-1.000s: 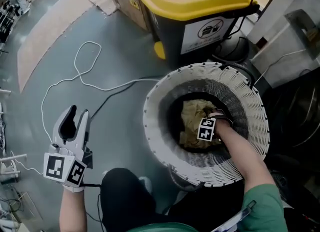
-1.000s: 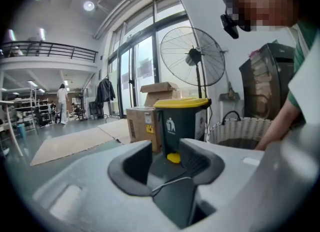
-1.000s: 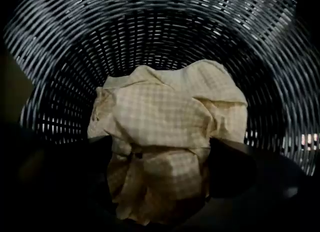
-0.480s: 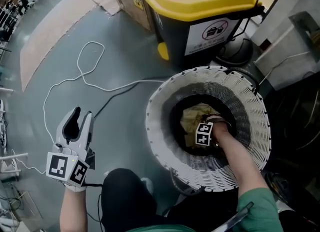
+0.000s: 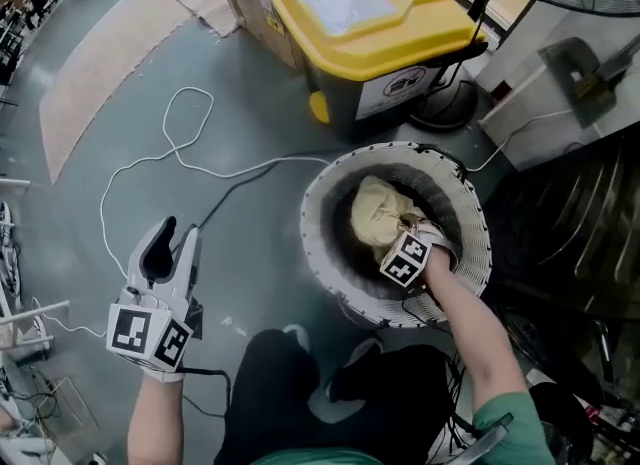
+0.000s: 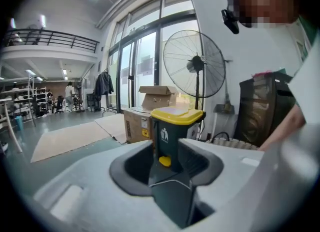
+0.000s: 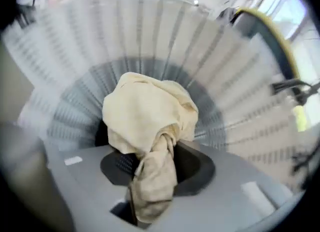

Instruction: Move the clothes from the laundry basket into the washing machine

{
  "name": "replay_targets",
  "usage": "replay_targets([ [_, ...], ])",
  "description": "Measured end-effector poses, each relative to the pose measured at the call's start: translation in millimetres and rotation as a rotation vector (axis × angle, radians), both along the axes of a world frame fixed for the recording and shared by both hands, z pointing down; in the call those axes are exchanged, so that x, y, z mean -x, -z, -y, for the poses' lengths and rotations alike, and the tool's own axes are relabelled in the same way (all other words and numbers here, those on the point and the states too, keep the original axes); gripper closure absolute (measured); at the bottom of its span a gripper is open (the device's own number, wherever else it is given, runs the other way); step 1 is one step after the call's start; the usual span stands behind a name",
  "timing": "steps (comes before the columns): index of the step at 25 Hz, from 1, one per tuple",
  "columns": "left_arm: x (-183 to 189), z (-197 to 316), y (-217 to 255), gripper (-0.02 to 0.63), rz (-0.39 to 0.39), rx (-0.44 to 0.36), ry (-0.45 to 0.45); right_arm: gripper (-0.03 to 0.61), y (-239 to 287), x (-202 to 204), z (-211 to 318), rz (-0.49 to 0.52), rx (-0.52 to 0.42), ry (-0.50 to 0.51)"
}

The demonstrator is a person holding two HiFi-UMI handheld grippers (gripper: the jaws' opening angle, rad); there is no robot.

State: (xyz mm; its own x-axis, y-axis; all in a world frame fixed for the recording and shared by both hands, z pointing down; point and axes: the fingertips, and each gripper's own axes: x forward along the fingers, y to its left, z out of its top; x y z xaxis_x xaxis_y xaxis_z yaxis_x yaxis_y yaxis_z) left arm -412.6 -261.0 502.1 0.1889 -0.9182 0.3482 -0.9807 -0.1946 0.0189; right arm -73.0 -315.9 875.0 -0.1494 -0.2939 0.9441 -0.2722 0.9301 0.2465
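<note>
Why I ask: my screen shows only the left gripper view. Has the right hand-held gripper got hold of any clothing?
Observer: Yes. The right hand-held gripper has a crumpled cream cloth bunched between its jaws, which are closing on it.
Operator: Where is that bundle?
Observer: In the head view it sits within the opening of the round white woven laundry basket, under the person's right hand.
</note>
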Motion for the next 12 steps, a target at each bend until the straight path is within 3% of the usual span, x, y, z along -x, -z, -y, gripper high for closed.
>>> replay_targets([
  [5, -3, -10, 109, 0.463, 0.022, -0.013, -0.009, 0.419, 144, -6, -15, 0.197, -0.051, -0.202],
  [12, -34, -25, 237, 0.463, 0.014, 0.008, -0.043, 0.419, 334, -30, -68, 0.379, -0.092, -0.394],
])
